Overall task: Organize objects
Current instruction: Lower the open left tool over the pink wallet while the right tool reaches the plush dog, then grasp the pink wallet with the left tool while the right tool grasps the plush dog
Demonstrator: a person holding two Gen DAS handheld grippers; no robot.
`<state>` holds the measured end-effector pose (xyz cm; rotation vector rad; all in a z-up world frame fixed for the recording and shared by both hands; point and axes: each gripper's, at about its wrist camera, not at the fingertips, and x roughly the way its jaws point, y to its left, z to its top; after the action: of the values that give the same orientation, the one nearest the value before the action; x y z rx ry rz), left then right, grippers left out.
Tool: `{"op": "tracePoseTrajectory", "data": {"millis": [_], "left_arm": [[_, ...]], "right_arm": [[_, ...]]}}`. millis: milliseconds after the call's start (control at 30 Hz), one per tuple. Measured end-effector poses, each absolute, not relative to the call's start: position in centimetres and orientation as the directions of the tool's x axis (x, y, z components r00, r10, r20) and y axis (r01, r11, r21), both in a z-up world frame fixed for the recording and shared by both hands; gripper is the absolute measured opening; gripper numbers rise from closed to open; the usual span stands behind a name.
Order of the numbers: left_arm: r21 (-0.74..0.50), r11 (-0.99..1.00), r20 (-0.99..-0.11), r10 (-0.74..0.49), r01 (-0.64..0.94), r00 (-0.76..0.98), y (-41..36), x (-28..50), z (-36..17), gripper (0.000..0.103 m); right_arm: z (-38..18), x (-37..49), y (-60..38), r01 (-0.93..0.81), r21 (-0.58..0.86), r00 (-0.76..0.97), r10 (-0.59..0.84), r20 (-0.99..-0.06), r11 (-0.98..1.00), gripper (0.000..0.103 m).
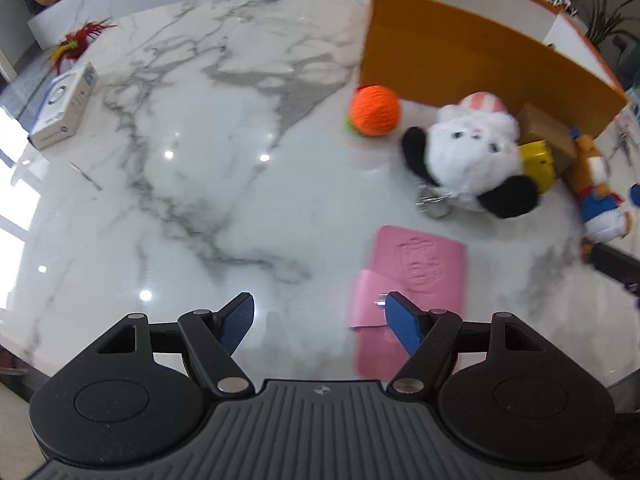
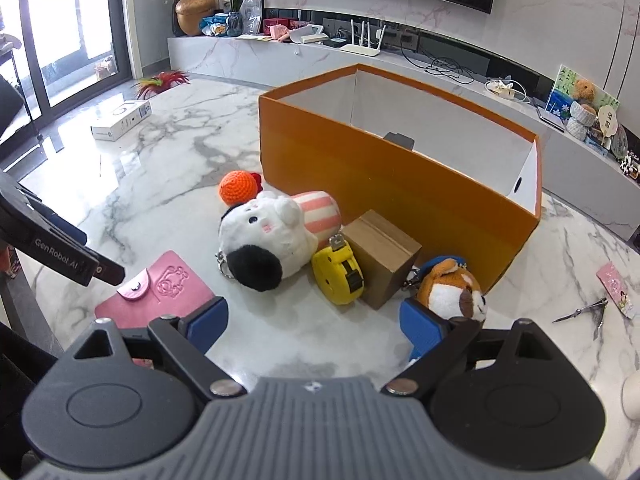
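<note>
While left tool point(image 1: 318, 318) gapes, pink wallet point(image 1: 416, 276) beneath.

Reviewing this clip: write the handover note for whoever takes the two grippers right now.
Left gripper: open, empty, over the floor beside the pink wallet.
Right gripper: open, empty, near the orange plush.
Orange box: one dark item shows inside.
Still outside, along its front: orange yarn ball, white plush, yellow tape measure, small cardboard box.
Left: box all of these.
</note>
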<state>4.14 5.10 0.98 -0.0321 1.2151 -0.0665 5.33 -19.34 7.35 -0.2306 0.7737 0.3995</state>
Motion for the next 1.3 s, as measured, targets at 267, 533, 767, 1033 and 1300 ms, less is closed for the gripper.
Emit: {"op": "tracePoseTrajectory", "data": {"millis": [267,533,767,1033,1300], "left_arm": [[-0.079,0.991,-0.953,-0.108,0.109,0.285,0.6,4.1,-1.2,0.090],[-0.044,0.992,-0.947,-0.080,0.120,0.311,0.6,4.3,-3.0,0.099],[0.005,0.990,-0.926,-0.048,0.139,0.373,-0.2,3.9,-3.3,0.095],[0.003,0.989,-0.926,-0.052,0.146,0.373,-0.4,4.0,-3.2,0.095],[0.004,0.986,-0.926,-0.059,0.167,0.372,-0.2,3.8,-3.3,0.095]], "right_arm": [[7.5,5.9,-21.1,-0.387,-0.048,0.657,0.239,-0.715,0.921,0.093],[7.9,6.8,-24.7,-0.299,0.002,0.673,0.213,-0.708,0.954,0.093],[6.1,8.6,-27.7,-0.184,0.064,0.643,0.169,-0.747,0.981,0.094],[3.0,11.6,-27.0,-0.221,-0.022,0.650,0.130,-0.749,0.975,0.093],[0.5,14.0,-28.0,-0.186,0.074,0.587,0.171,-0.791,0.980,0.067]]}}
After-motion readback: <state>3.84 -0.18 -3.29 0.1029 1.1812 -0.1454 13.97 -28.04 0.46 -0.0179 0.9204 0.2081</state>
